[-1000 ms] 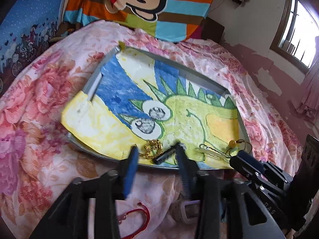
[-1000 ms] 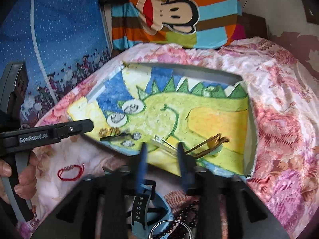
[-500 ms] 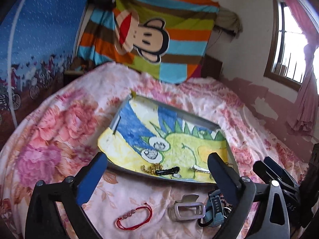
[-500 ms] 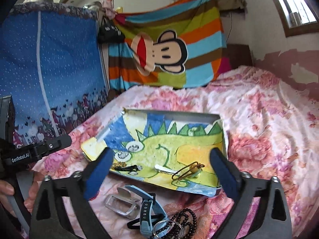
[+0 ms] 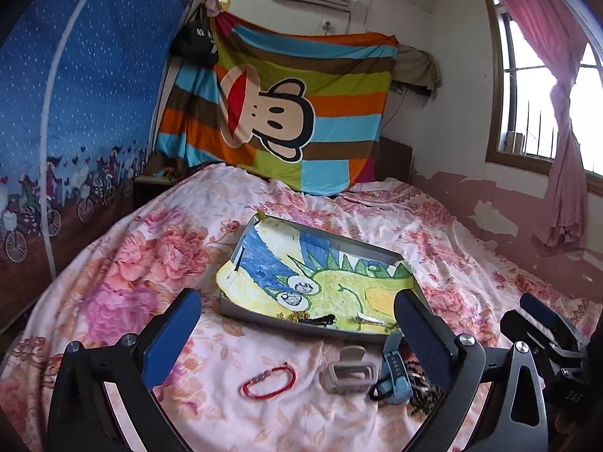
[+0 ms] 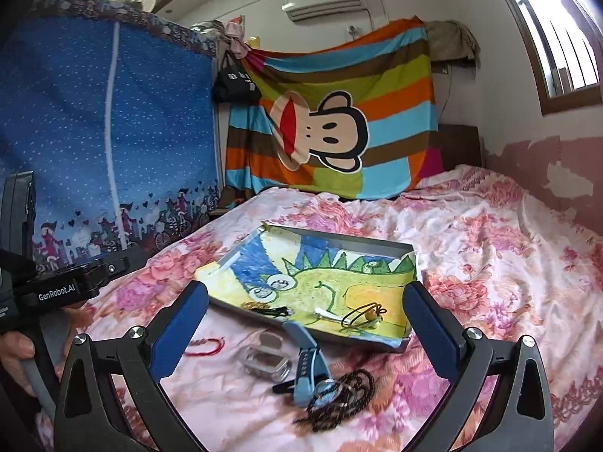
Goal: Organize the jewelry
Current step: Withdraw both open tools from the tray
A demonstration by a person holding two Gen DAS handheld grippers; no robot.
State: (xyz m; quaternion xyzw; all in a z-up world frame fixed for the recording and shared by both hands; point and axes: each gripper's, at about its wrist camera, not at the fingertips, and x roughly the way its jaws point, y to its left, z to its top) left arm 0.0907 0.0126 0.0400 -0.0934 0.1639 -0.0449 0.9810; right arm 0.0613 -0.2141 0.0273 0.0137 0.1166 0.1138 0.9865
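Bedroom w/ a bed under a pink floral sheet (image 5: 158,260); striped cartoon-monkey blanket (image 5: 286,113) hangs on the back wall, blue dotted fabric wardrobe (image 5: 75,113) on one side, window w/ pink curtain (image 5: 557,150) on the other.

Landmark: shallow grey rectangular tray (image 5: 264,314) lined w/ a crayon dinosaur drawing, sitting mid-bed. Inside the tray, along its near edge: small gold chain (image 6: 253,305), black hair clip (image 6: 277,311) just beside it, silver clip (image 6: 327,315) further along, then a brown cord loop w/ yellow bead (image 6: 367,314) toward the tray's near corner on the window side.

On the sheet in front of the tray, outside it: red braided bracelet (image 5: 268,377) toward the wardrobe side; grey rectangular claw clip (image 5: 348,373) near the tray's front edge; blue watch strap (image 5: 394,371) just beside the claw clip; black bead strand (image 6: 339,395) w/ a thin metal ring lying on it, touching the strap's near end.

Left gripper (image 5: 297,335) hangs above the sheet in front of the tray, blue-padded fingers spread wide, nothing between them. Right gripper (image 6: 306,324) likewise: jaws wide apart, empty, framing the tray's front edge and the loose pieces. In the right wrist view a hand (image 6: 17,354) grips the left tool's handle at the frame edge, on the wardrobe side of the tray.
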